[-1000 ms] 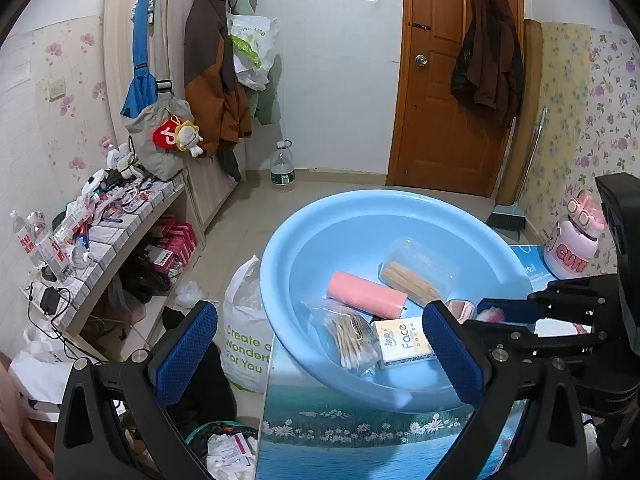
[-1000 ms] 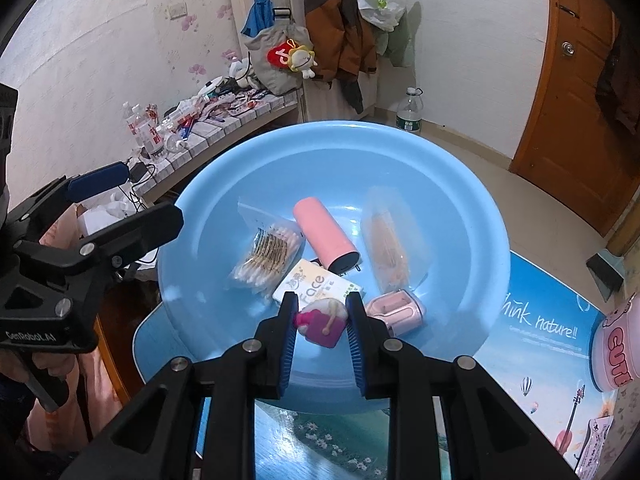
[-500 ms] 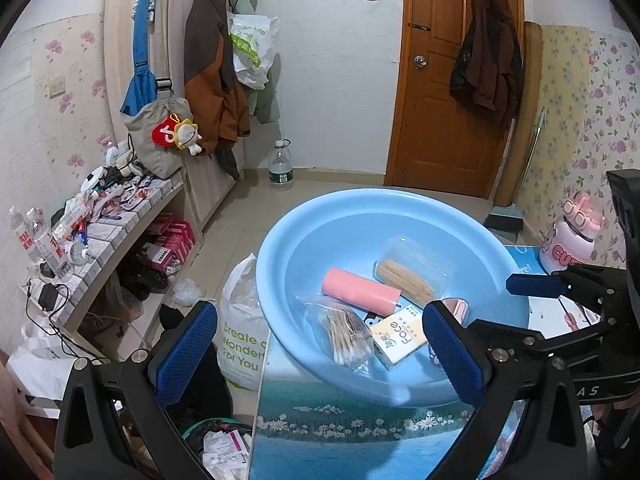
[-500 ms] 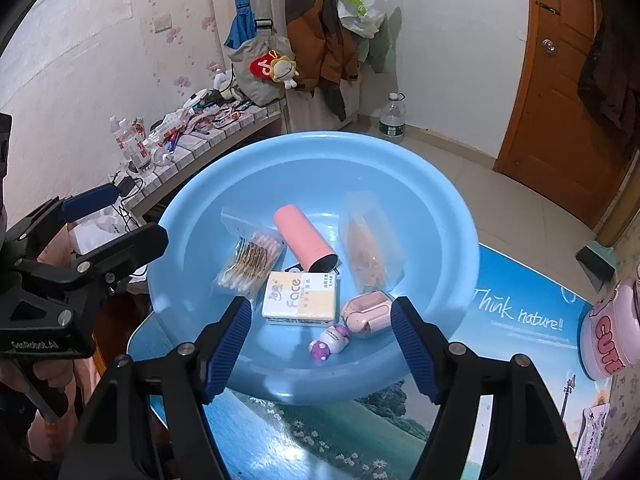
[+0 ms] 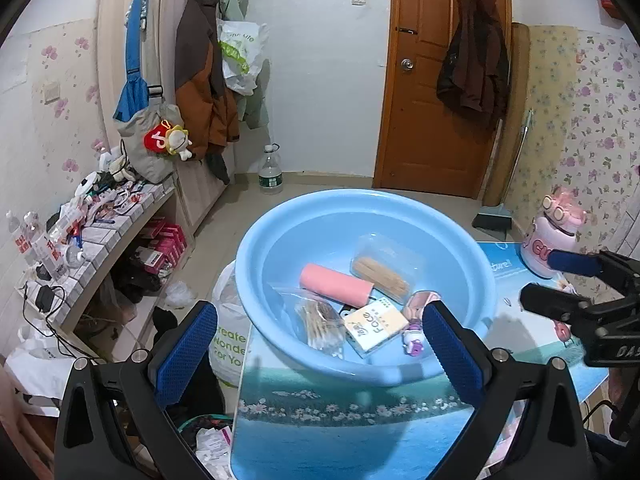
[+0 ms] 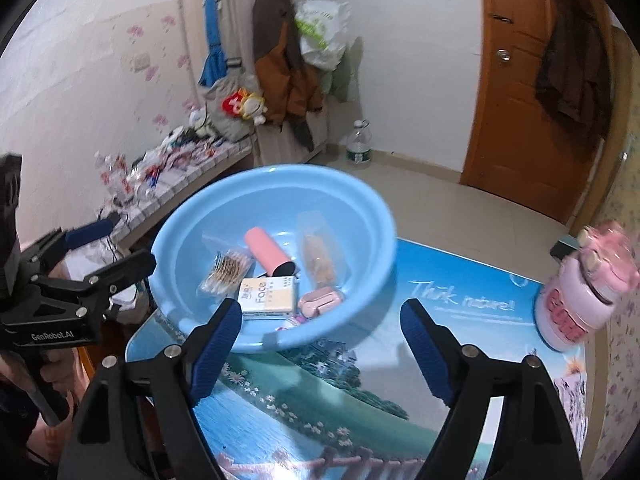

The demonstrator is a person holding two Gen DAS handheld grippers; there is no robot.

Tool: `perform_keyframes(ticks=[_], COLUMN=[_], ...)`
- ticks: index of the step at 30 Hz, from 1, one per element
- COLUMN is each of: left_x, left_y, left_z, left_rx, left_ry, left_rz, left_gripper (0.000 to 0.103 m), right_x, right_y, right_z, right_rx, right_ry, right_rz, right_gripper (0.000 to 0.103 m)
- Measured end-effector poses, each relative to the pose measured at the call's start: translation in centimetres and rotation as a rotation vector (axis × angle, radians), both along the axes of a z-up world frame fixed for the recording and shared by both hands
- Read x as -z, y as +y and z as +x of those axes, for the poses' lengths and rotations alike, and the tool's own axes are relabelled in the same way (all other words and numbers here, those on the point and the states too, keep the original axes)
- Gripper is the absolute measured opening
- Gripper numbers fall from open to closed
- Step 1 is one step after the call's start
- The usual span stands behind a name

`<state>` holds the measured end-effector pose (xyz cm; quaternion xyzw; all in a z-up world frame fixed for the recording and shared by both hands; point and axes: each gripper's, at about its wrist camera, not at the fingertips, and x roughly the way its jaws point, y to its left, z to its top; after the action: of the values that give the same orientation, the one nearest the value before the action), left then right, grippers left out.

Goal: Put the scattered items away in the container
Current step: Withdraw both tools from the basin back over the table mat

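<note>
Currently the round light-blue plastic basin [image 5: 362, 216] sits at the table's left edge, overhanging it a bit. Inside: pink cylindrical tube [image 5: 336, 290], clear plastic box of wooden sticks [image 5: 382, 270], clear zip bag of cotton swabs [image 5: 320, 320], yellow-white "Face" tissue pack [image 5: 374, 326], pink rounded case [image 6: 321, 300], small mushroom-shaped toy with purple base [image 5: 412, 340]. All are bunched in the near half of the basin floor; tissue pack touches the tube's dark end, toy lies just beside the pack and the case.

Left gripper [image 5: 320, 356]: jaws spread wide, nothing between the blue pads, hovering off the table's near-left corner, pointed at the basin. Right gripper [image 6: 320, 344]: jaws also wide apart, empty, over the table's near edge, just short of the basin rim.

Table [image 6: 460, 320] has a glossy landscape-print cover. Pink-and-white cartoon bottle [image 6: 580, 292] stands at its right edge, well apart from the basin; blurred in the right wrist view.
</note>
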<state>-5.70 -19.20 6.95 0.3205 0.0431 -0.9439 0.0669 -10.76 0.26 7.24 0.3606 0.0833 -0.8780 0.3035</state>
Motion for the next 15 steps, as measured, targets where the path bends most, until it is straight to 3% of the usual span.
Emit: perform_keyframes(ticks=[4, 8, 15], left_x=[-0.6, -1.1, -1.9], left_y=[0.8, 1.4, 2.5], left_z=[0.7, 1.4, 2.3], left_rx=[0.009, 0.007, 0.007], left_ry=[0.014, 0.023, 0.034], left_rz=[-0.006, -0.009, -0.019], left_gripper=[0.103, 0.103, 0.103], right_x=[-1.4, -2.5, -3.0], right_y=[2.2, 3.6, 6.5], right_z=[1.1, 2.0, 3.0], right_rx=[0.036, 0.070, 0.143], right_ry=[0.046, 0.080, 0.055], right_rz=[-0.065, -0.108, -0.160], right_gripper=[0.103, 0.103, 0.103])
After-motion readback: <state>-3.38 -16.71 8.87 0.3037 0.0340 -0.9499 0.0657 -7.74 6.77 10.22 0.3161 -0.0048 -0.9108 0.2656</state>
